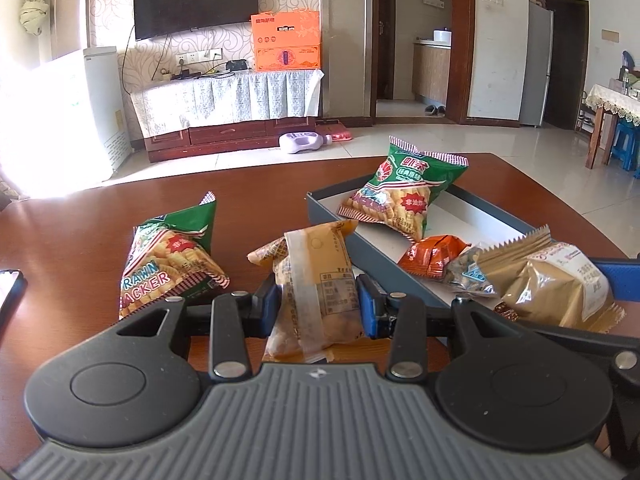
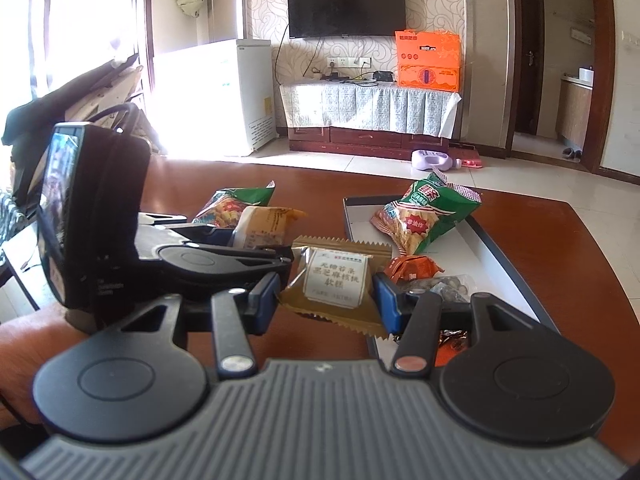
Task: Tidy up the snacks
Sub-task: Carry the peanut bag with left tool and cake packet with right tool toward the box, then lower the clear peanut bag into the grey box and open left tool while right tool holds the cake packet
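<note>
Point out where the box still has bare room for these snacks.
The tray box is bare along its far right side, beside the green cracker bag. Its near end is crowded with the orange packet and clear nut packet. Bare table lies far left.

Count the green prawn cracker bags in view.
2. One prawn cracker bag leans in the grey tray, at its far end. The other bag lies on the wooden table, left of the tray. Nothing suggests a hidden third.
</note>
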A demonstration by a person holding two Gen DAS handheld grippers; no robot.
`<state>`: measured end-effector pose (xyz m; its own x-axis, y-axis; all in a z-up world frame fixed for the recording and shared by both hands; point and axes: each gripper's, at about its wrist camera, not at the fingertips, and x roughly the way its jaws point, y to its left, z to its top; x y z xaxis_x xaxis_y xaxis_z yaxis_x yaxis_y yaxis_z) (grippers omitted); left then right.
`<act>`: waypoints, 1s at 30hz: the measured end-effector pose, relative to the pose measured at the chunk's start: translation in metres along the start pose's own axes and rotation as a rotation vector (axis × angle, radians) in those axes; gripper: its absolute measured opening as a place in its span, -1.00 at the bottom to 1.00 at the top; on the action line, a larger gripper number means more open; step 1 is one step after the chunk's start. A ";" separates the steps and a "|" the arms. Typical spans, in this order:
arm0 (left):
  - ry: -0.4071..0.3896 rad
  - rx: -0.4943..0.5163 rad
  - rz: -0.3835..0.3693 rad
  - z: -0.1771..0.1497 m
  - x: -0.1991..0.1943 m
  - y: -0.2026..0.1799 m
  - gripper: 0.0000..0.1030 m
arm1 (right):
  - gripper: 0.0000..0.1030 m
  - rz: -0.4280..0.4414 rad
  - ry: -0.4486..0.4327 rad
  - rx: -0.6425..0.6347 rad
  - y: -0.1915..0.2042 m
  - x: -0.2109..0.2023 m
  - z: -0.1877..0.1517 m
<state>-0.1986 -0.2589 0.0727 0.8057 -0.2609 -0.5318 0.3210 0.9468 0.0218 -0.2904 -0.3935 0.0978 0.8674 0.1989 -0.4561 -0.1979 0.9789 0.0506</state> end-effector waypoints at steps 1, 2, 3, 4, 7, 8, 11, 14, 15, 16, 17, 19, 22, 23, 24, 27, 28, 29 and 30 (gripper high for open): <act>0.000 0.002 -0.001 0.000 0.001 -0.001 -0.11 | 0.05 -0.002 -0.001 0.000 0.000 -0.001 0.000; -0.001 0.003 -0.003 0.001 0.002 -0.002 -0.11 | 0.05 -0.005 -0.002 0.002 -0.002 -0.001 0.000; -0.002 0.004 -0.005 0.001 0.002 -0.004 -0.11 | 0.05 -0.007 -0.003 0.004 -0.003 -0.002 0.000; -0.003 0.006 -0.007 0.002 0.003 -0.005 -0.11 | 0.05 -0.010 -0.003 0.005 -0.004 -0.002 0.000; -0.006 0.014 -0.014 0.002 0.005 -0.008 -0.11 | 0.05 -0.019 -0.003 0.010 -0.007 -0.003 -0.001; -0.007 0.018 -0.016 0.002 0.006 -0.010 -0.11 | 0.05 -0.022 -0.004 0.011 -0.008 -0.004 -0.001; -0.013 0.030 -0.021 0.003 0.006 -0.014 -0.11 | 0.05 -0.030 -0.006 0.016 -0.011 -0.006 -0.001; -0.015 0.034 -0.030 0.004 0.007 -0.017 -0.11 | 0.05 -0.038 -0.007 0.022 -0.014 -0.007 -0.002; -0.015 0.035 -0.034 0.004 0.008 -0.018 -0.11 | 0.05 -0.040 -0.007 0.023 -0.015 -0.007 -0.002; -0.014 0.035 -0.036 0.004 0.008 -0.019 -0.11 | 0.05 -0.043 -0.006 0.025 -0.016 -0.007 -0.003; -0.014 0.037 -0.040 0.005 0.009 -0.020 -0.11 | 0.05 -0.045 -0.006 0.027 -0.016 -0.008 -0.003; -0.014 0.041 -0.044 0.005 0.011 -0.023 -0.11 | 0.05 -0.053 -0.005 0.029 -0.018 -0.008 -0.003; -0.015 0.044 -0.054 0.006 0.013 -0.028 -0.11 | 0.05 -0.063 -0.006 0.037 -0.023 -0.008 -0.003; -0.016 0.047 -0.057 0.007 0.014 -0.029 -0.11 | 0.05 -0.067 -0.006 0.039 -0.024 -0.008 -0.003; -0.017 0.050 -0.060 0.007 0.015 -0.031 -0.11 | 0.05 -0.071 -0.006 0.041 -0.026 -0.008 -0.003; -0.022 0.061 -0.073 0.008 0.018 -0.036 -0.11 | 0.05 -0.082 -0.008 0.049 -0.031 -0.008 -0.004; -0.022 0.065 -0.078 0.009 0.019 -0.037 -0.11 | 0.05 -0.086 -0.009 0.051 -0.032 -0.007 -0.004; -0.023 0.068 -0.084 0.009 0.021 -0.039 -0.11 | 0.05 -0.091 -0.011 0.054 -0.034 -0.007 -0.004; -0.024 0.072 -0.090 0.011 0.022 -0.040 -0.11 | 0.05 -0.097 -0.012 0.058 -0.036 -0.007 -0.005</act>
<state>-0.1881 -0.3047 0.0691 0.7831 -0.3497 -0.5143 0.4271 0.9035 0.0359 -0.2916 -0.4308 0.0951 0.8866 0.1034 -0.4507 -0.0865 0.9946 0.0581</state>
